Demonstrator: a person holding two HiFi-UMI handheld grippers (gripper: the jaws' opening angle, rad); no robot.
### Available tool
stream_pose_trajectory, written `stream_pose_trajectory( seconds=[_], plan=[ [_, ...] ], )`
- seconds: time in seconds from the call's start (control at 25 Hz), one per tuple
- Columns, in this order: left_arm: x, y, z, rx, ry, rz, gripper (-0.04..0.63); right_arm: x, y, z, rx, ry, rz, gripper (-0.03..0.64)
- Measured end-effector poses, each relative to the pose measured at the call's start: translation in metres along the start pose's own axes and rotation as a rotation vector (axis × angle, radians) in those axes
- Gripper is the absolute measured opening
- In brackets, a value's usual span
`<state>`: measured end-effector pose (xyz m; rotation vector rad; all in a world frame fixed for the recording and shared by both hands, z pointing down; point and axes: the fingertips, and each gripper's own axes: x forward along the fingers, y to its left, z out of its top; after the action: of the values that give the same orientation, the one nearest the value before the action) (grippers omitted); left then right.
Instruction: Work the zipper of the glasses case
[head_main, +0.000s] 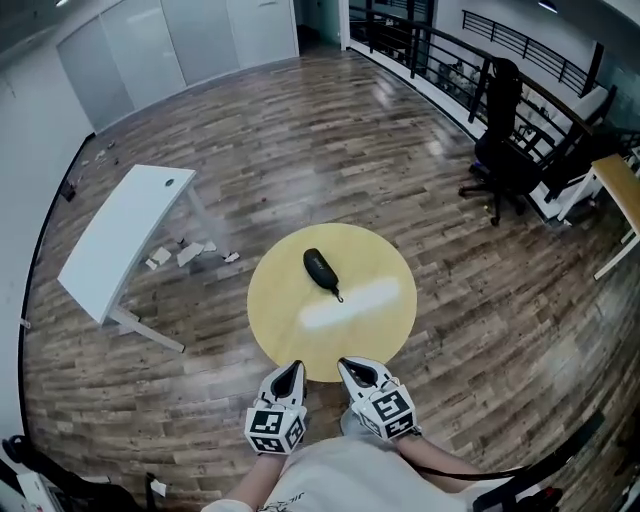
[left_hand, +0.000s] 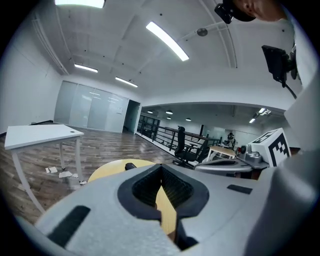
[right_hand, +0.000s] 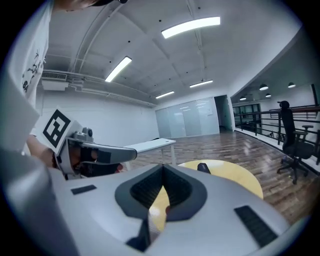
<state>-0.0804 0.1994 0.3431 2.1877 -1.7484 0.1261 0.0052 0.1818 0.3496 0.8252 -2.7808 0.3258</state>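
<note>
Head view gives you the round yellow table (head_main: 370, 330), with the black glasses case (head_main: 320, 268) lying toward its far-left edge, well apart from both tools. Your left gripper (head_main: 289, 368) and right gripper (head_main: 353, 367) hang at the near edge, each with jaws pressed together on nothing. Reach across and spread both. I'd judge it best to pin the case body with one and pinch the small zipper pull (head_main: 339, 296), at the end nearer the table's middle, with the other. Draw along the seam, not upward.
</note>
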Motion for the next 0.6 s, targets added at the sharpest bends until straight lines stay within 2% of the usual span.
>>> stream_pose_trajectory(
  seconds=[0.32, 0.6],
  plan=[
    [0.105, 0.017, 0.046, -0.007, -0.019, 0.029, 0.005, 0.048, -0.106, 0.029, 0.014, 0.005, 0.015, 0.002],
    [0.145, 0.039, 0.052, -0.033, 0.030, 0.027, 0.006, 0.077, -0.144, 0.034, 0.077, 0.030, -0.031, 0.002]
  ],
)
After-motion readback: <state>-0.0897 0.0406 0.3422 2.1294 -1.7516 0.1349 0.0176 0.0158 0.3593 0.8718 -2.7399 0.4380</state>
